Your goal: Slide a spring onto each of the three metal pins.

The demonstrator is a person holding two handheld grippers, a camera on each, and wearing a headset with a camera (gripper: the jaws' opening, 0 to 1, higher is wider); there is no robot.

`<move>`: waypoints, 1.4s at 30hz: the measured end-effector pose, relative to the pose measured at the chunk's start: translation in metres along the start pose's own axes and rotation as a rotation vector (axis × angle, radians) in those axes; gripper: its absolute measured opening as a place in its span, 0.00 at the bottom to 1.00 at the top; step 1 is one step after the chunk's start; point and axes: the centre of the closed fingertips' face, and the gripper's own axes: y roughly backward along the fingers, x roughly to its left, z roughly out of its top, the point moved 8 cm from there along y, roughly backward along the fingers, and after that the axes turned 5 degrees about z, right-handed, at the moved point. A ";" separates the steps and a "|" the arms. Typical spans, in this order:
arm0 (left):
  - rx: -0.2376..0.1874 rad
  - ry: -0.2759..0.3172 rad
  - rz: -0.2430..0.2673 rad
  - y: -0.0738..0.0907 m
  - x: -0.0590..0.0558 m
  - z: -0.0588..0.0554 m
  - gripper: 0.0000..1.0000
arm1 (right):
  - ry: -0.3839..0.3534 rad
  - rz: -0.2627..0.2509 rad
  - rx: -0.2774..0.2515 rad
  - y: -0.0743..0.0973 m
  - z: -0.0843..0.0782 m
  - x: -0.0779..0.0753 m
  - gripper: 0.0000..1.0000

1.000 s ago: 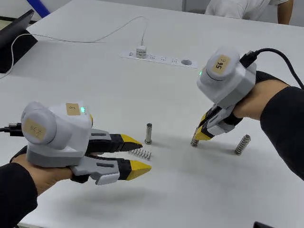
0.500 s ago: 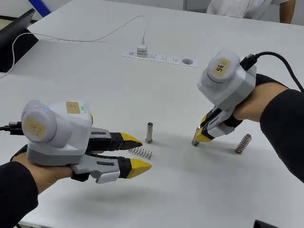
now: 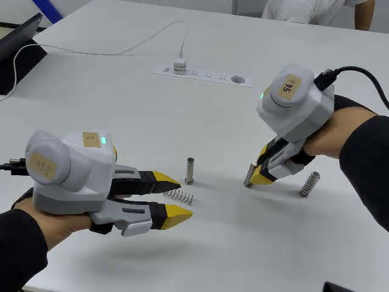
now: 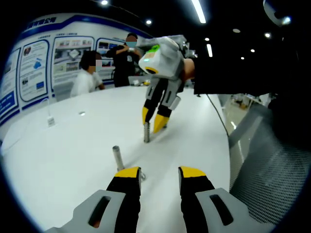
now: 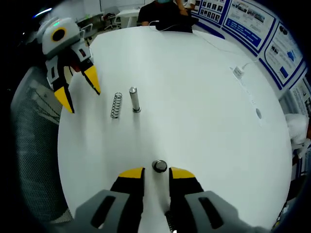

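Spring (image 3: 179,195), coiled wire, beside cylindrical pin (image 3: 190,170)

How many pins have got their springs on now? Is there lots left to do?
One looks done: the coiled pin on the right already wears a spring. The right gripper is at a second sprung pin, jaws either side of its top. Left to do: the bare pin, with a loose spring lying beside it, near the open left gripper.

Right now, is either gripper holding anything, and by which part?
Left gripper holds nothing; its jaws are open, a loose spring lying near them. Right gripper: tips flank the top of a spring-covered pin; whether they pinch it cannot be told.
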 end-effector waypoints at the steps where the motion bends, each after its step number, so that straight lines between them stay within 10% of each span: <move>1: -0.001 0.000 0.001 0.000 0.000 0.000 0.32 | -0.002 -0.002 0.000 0.001 -0.001 0.001 0.21; 18: -0.002 0.008 0.013 0.001 0.002 -0.001 0.32 | -0.025 0.040 -0.010 0.003 -0.009 0.033 0.20; 42: 0.000 0.008 0.021 0.002 0.004 -0.002 0.32 | 0.065 0.098 -0.101 -0.022 0.046 0.058 0.18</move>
